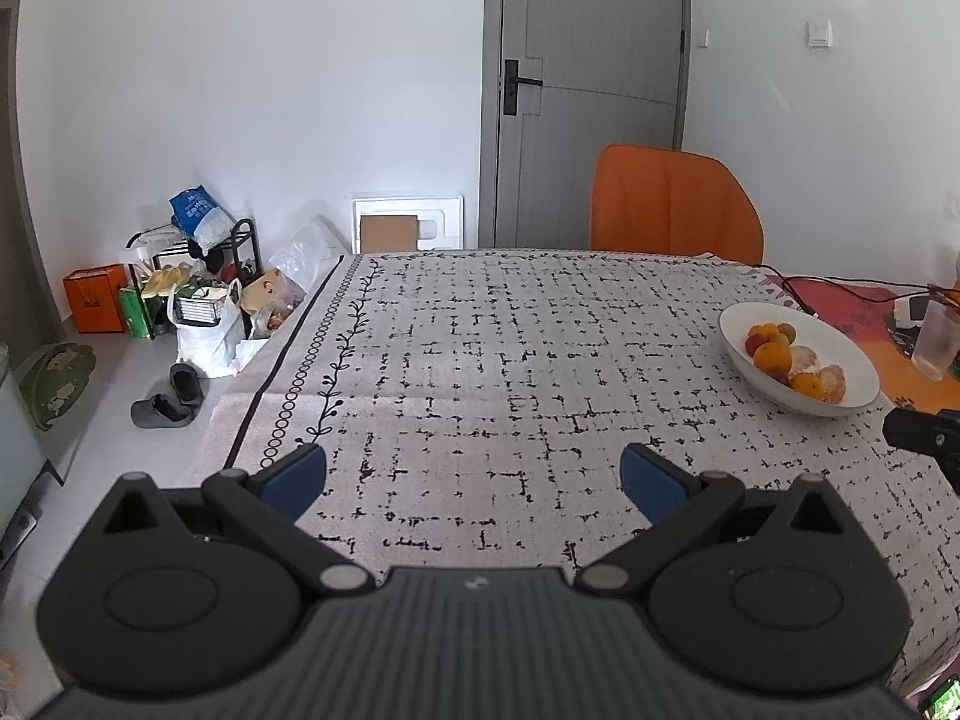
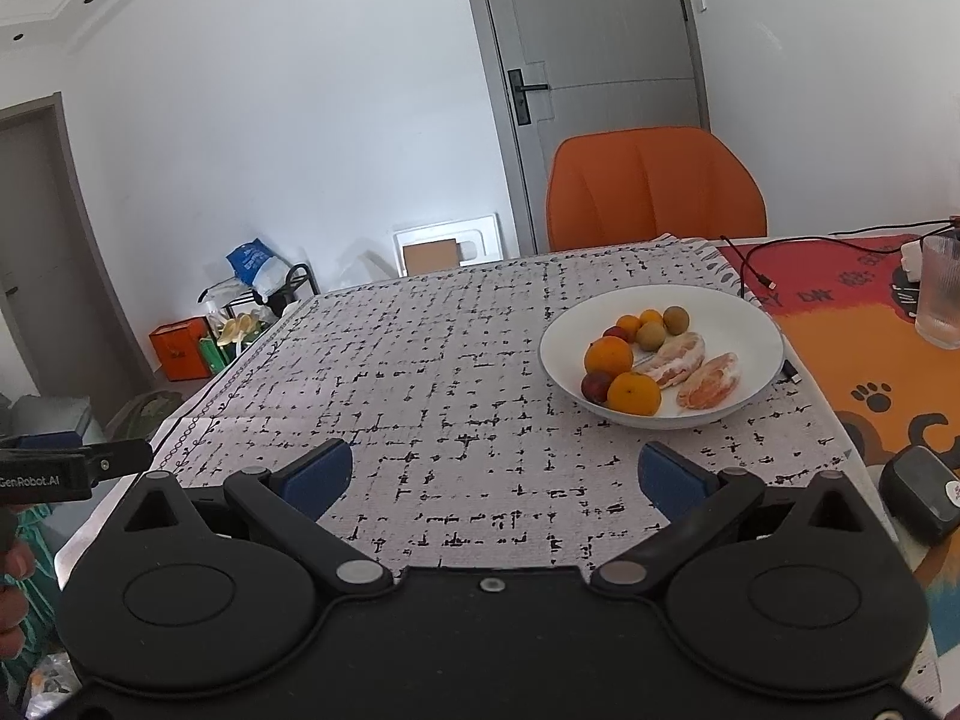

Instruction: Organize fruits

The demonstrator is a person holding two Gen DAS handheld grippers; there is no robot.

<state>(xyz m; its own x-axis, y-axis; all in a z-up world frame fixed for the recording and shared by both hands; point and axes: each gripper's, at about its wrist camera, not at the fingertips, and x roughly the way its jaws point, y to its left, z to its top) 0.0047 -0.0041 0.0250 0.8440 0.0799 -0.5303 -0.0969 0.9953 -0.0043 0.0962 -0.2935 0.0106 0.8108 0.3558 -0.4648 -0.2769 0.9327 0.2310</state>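
Spread fingers (image 2: 312, 477); fruits (image 2: 651, 360) in bowl (image 2: 744, 315)

Woven matt tablecloth (image 2: 456, 360), glossy white ceramic-looking bowl (image 2: 744, 324), ribbed clear tumbler (image 2: 939, 294), smooth orange chair (image 2: 654, 186)

My left gripper (image 1: 474, 480): black body, ribbed grey top plate at bottom centre, small silver screw in middle. Two black linkage arms, silver-grey pivot pins, round discs lower left and lower right, triangular cut-outs at outer corners. Blue pads (image 1: 297, 477) on finger ends.

My right gripper (image 2: 495, 477): same build, plain black top plate, one silver screw at centre, blue pads (image 2: 669, 480).

Left edge of right view: side of left gripper, black, white lettering "GenRobot.AI". Teal patterned clothing lower left.
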